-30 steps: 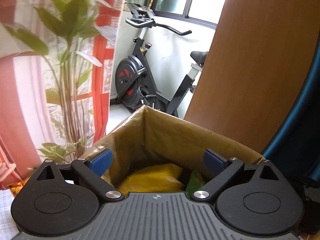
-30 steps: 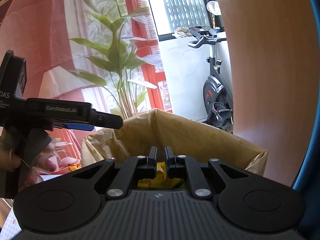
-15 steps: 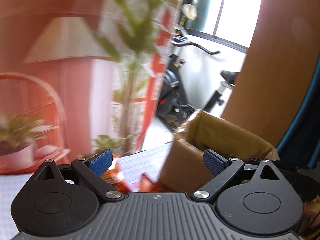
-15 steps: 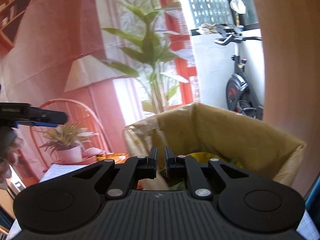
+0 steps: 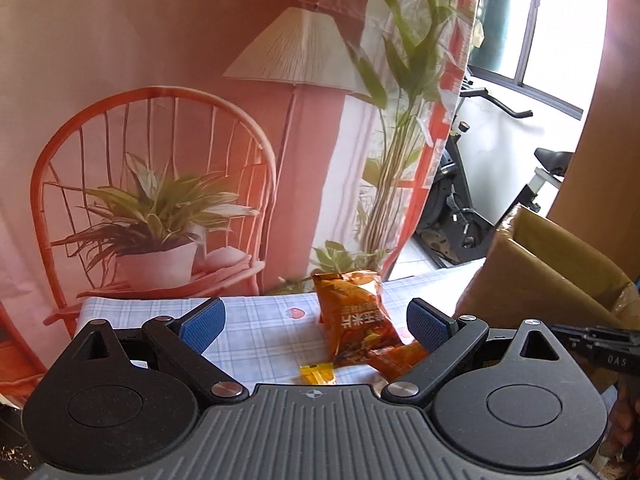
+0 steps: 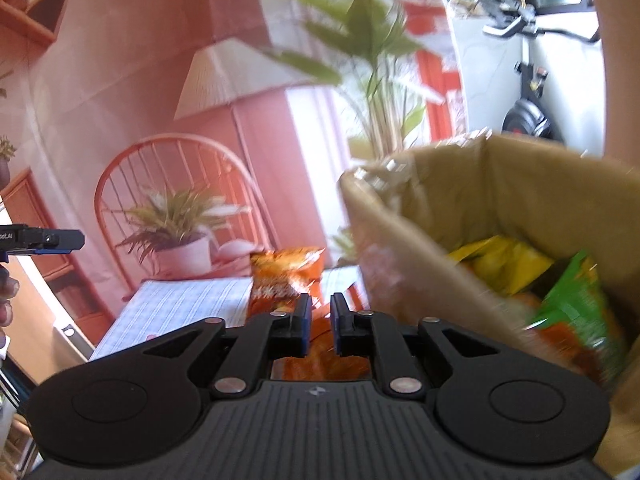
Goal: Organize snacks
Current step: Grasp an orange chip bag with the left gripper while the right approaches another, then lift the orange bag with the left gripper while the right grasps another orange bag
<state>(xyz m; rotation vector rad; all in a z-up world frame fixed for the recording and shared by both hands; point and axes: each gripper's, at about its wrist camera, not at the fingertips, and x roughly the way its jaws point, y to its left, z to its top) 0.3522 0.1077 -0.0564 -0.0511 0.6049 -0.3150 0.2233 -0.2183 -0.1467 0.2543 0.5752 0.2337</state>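
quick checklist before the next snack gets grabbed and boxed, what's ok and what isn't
1. Left gripper open and empty: ok.
2. Orange snack bag in view on the checkered tablecloth, ahead between the left fingers: ok.
3. Right gripper free: ok, its jaws are opening and nothing is between them.
4. Cardboard box open on top, with room left: ok, yellow and green bags lie low inside.
5. Small yellow packet clear of the bag: ok, beside it.
6. Bag sealed: cannot tell.

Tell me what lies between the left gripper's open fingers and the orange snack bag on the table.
Only bare checked tablecloth lies between the left gripper and the orange snack bag, as the left wrist view shows; a small yellow wrapper sits nearer the camera.
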